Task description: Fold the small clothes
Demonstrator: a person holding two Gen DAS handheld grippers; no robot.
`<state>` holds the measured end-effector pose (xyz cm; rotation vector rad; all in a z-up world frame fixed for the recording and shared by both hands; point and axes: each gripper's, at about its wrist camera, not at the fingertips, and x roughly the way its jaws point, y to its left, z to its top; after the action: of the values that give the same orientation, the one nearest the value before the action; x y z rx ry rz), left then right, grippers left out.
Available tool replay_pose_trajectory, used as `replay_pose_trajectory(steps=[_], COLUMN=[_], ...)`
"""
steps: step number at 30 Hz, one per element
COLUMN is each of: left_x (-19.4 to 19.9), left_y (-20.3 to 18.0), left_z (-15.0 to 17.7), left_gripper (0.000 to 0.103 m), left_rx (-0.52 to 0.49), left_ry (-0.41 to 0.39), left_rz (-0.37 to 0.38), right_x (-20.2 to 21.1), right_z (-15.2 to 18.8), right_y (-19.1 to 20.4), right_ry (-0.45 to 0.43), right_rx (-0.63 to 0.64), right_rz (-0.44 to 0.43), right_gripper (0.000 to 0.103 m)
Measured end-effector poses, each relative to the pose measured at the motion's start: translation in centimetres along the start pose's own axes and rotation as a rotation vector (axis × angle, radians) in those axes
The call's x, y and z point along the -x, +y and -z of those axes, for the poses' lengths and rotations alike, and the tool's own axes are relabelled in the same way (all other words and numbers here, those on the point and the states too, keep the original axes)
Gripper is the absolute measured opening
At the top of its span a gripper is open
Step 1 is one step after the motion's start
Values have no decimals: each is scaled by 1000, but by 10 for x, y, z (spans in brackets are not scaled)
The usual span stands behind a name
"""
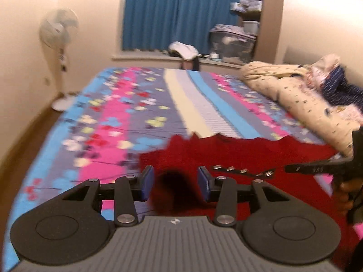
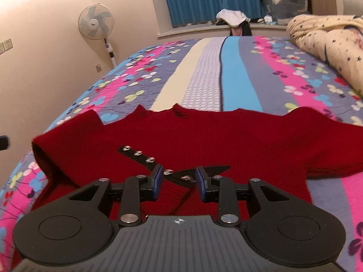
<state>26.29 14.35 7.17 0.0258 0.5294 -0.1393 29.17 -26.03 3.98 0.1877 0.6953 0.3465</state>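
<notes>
item: red sweater, knit, with a black strap bearing metal studs. lies on the bed, mostly spread flat, one sleeve turned in at the left of the right gripper.

progress: early, by my judgement. one sleeve appears partly folded over; the far hem lies ragged, the body is not yet halved, the other sleeve still spread out to the right. most of the folding is left.

left gripper: jaws apart, nothing between the pads; picture blurred. sweater lies just ahead and below, running off to its right; a dark fold sits right in front of the jaws.

right gripper: jaws partly apart, low over the sweater's near edge, the studded strap showing in the gap. whether the pads press on cloth, cannot tell. sweater spreads ahead and to both sides of it.

other: cream quilt far right of both grippers; fan far left.
</notes>
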Motion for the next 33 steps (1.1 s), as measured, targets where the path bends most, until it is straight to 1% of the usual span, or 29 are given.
replay_pose_trajectory(steps=[2, 4, 5, 6, 7, 8, 9, 10, 12, 13, 14, 15, 16, 17, 19, 20, 21, 22, 24, 25, 26, 27, 29, 31, 33], left_x=[16, 21, 19, 17, 19, 20, 19, 14, 2, -2, -5, -6, -8, -9, -13, -13, -15, -16, -19, -20, -21, -22, -25, -28, -30], left_y=[8, 21, 24, 24, 20, 17, 17, 18, 17, 15, 12, 11, 11, 11, 10, 11, 12, 12, 15, 16, 16, 16, 16, 14, 10], left_z=[9, 27, 33, 35, 35, 36, 37, 40, 47, 50, 52, 54, 54, 54, 53, 52, 50, 49, 46, 46, 45, 44, 43, 42, 42], left_gripper=[47, 47, 47, 46, 47, 47, 47, 47, 47, 47, 47, 47, 47, 47, 47, 47, 47, 47, 47, 47, 47, 47, 47, 47, 47], left_rx=[-32, -1, -5, -38, -94, -145, -171, -187, -223, -249, -276, -296, -298, -290, -268, -256, -246, -233, -213, -205, -199, -192, -180, -176, -182], left_ry=[-19, -15, 21, 45, 12, -32, -40, -20, 52, 69, 74, 70, 69, 69, 61, 57, 56, 55, 58, 60, 60, 61, 66, 72, 74], left_rz=[-87, -144, -171, -213, -268, -302, -313, -322, -341, -349, -358, -367, -369, -370, -378, -384, -388, -393, -399, -399, -397, -393, -384, -376, -364], right_x=[-9, -21, -26, -31, -36, -42, -47, -53, -58, -60, -60, -59, -58, -54, -36, -28, -19, -11, -1, 1, 0, -5, -13, -18, -23], right_z=[1, 4, 6, 9, 11, 12, 15, 16, 19, 20, 20, 20, 19, 16, 3, -3, -11, -18, -32, -37, -39, -40, -38, -38, -37], right_y=[-1, -2, -1, 0, 0, 0, 0, 1, 6, 12, 17, 21, 26, 30, 30, 28, 24, 16, -10, -30, -47, -63, -85, -89, -88], right_ry=[43, 96, 113, 128, 144, 158, 172, 190, 184, 179, 169, 154, 132, 100, 10, -29, -74, -120, -174, -179, -163, -129, -79, -54, -24], right_rx=[-45, -95, -105, -106, -107, -109, -111, -109, -75, -46, -17, 6, 49, 89, 88, 90, 97, 94, 48, 1, -32, -69, -143, -125, -125], right_rz=[-36, -60, -53, -33, -8, 8, 15, 19, 24, 36, 51, 67, 105, 112, 79, 81, 110, 160, 284, 358, 404, 418, 400, 431, 443], right_gripper=[33, 33, 36, 37, 41, 42, 42, 43, 45, 46, 41, 31, 5, 5, 5, 5, 5, 5, 5, 5, 5, 5, 2, 2, 4])
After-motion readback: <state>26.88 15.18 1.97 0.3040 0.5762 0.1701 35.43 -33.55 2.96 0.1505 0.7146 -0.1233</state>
